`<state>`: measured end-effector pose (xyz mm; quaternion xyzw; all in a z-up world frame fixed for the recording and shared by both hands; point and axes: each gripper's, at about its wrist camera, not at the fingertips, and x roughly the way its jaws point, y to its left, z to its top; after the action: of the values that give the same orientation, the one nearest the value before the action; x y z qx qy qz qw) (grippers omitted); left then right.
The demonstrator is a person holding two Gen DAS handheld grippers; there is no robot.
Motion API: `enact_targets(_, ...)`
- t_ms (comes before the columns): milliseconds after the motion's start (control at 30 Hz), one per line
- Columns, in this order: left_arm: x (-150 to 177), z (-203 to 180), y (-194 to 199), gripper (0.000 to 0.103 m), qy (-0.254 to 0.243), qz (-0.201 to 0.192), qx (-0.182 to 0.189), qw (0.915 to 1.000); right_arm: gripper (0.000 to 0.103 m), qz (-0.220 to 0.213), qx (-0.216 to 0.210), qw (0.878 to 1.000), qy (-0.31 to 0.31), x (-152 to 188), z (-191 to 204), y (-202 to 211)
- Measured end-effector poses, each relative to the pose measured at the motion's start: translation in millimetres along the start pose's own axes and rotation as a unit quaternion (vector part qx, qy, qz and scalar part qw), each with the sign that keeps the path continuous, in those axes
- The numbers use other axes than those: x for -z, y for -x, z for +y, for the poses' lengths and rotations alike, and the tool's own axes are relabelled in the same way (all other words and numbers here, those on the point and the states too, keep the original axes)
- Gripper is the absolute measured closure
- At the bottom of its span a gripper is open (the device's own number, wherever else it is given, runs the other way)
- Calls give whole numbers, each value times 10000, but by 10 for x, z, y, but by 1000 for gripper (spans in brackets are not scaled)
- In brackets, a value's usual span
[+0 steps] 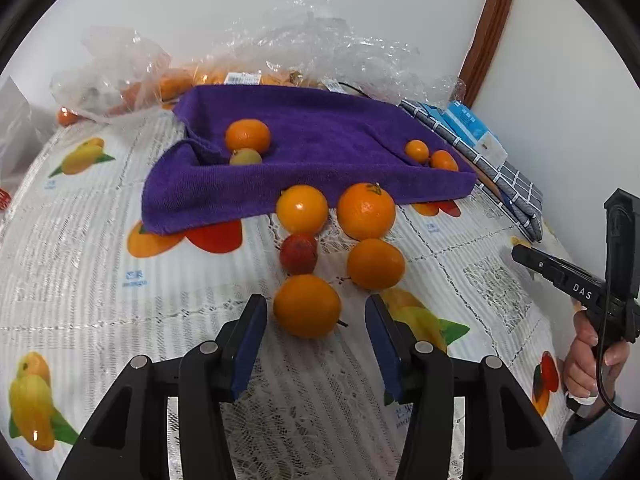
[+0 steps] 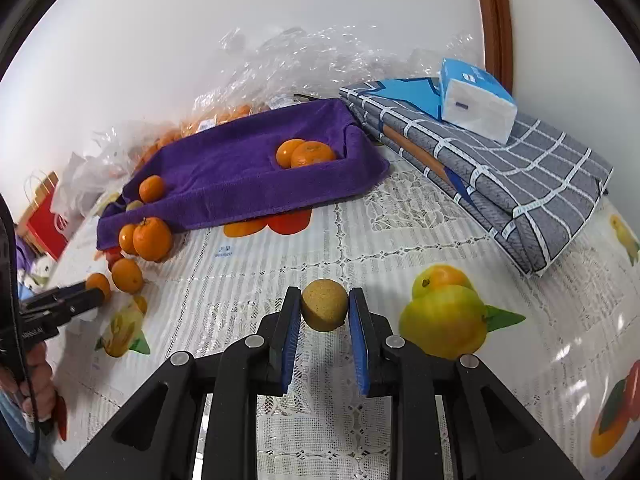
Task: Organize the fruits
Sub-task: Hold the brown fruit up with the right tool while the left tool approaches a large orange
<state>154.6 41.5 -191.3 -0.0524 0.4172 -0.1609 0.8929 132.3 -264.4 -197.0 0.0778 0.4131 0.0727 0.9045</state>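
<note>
My right gripper (image 2: 324, 312) is clamped on a small tan, rough-skinned fruit (image 2: 323, 309), held above the tablecloth (image 2: 280, 272). My left gripper (image 1: 316, 328) stands partly open, pads clear of the nearest orange (image 1: 306, 305) sitting just ahead between the tips, not gripped. From that orange, at 12 o'clock, a red fruit (image 1: 298, 253) and three more oranges cluster against the near edge of the purple towel (image 1: 320, 140). The towel is shaped like a tray: one orange (image 1: 247, 135) and a pale fruit (image 1: 245, 157) lie in its left corner, two small oranges (image 1: 417, 150) at the right. Open cloth lies at 9 o'clock of the cluster. Beyond the towel, crumpled clear bags (image 1: 304, 40) against the wall hold more oranges. At 2 o'clock, a folded checked cloth (image 2: 500, 176) carries a tissue pack (image 2: 476, 100).
</note>
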Motion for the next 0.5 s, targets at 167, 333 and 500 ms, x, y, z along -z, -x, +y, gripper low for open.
enact_targets(167, 17, 63, 10, 68, 164, -38, 241, 9996, 79, -13, -80, 9998, 170, 11, 81, 2)
enact_targets(333, 34, 91, 97, 68, 258, -279, 472, 9982, 79, 32, -66, 9997, 233, 4, 87, -15)
enact_targets(500, 27, 83, 143, 68, 275, -402, 563, 9972, 79, -91, -88, 9999, 87, 4, 28, 34)
